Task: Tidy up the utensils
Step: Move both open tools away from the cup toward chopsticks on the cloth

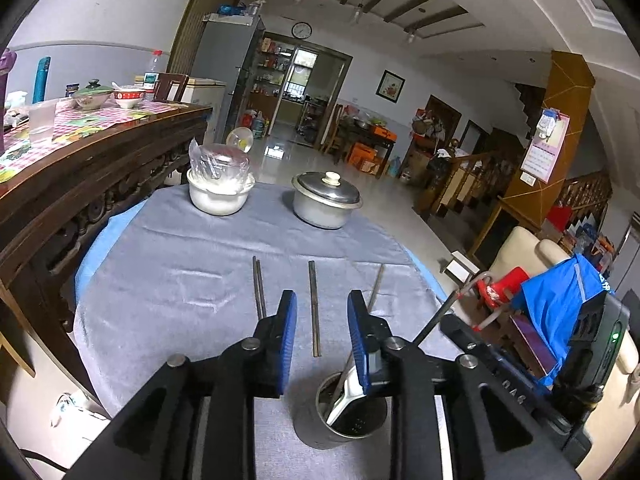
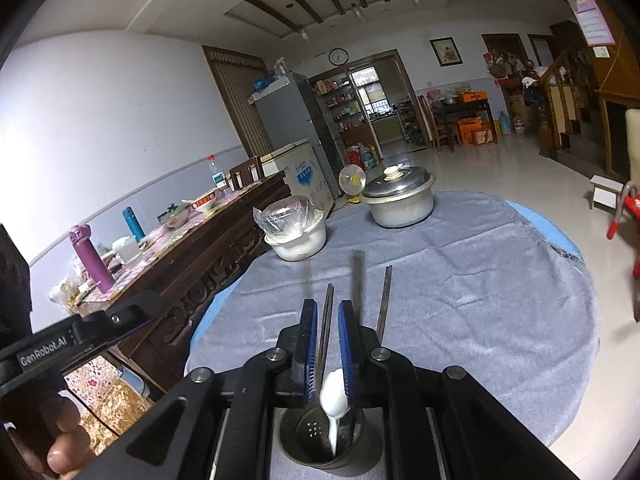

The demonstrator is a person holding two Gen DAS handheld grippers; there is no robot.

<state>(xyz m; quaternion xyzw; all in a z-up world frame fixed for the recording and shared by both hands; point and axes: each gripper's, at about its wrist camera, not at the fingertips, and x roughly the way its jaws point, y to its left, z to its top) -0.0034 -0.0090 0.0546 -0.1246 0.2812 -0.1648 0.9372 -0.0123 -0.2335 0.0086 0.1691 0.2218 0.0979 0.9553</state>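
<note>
Your left gripper (image 1: 322,294) hangs just above the metal cup (image 1: 312,432). Its blue pads are released and stand well apart, with nothing held between them. The cup stands on the grey cloth (image 1: 180,280), and a white spoon (image 1: 346,394) leans inside it with its bowl up, against the rim on the side of your right finger.

Just beyond the cup, a single chopstick (image 1: 315,308) lies flat on the cloth. It shows in the gap between your open left pads, but they do not touch it. Beyond the cup and to its left lies a pair of chopsticks (image 1: 259,288), side by side. Beyond the cup and to its right lies one more chopstick (image 1: 376,286), partly hidden by your right finger.

Your right gripper (image 2: 327,304) also sits directly over the cup. Its pads are pinched nearly together on a dark chopstick (image 1: 436,320), which slants up off the cloth to the right of the cup, with its lower end heading toward the cup's mouth.

Far beyond the cup, a lidded pot (image 1: 326,200) and a white bowl (image 1: 220,196) covered in plastic stand at the far edge of the cloth, well apart from the cup.
</note>
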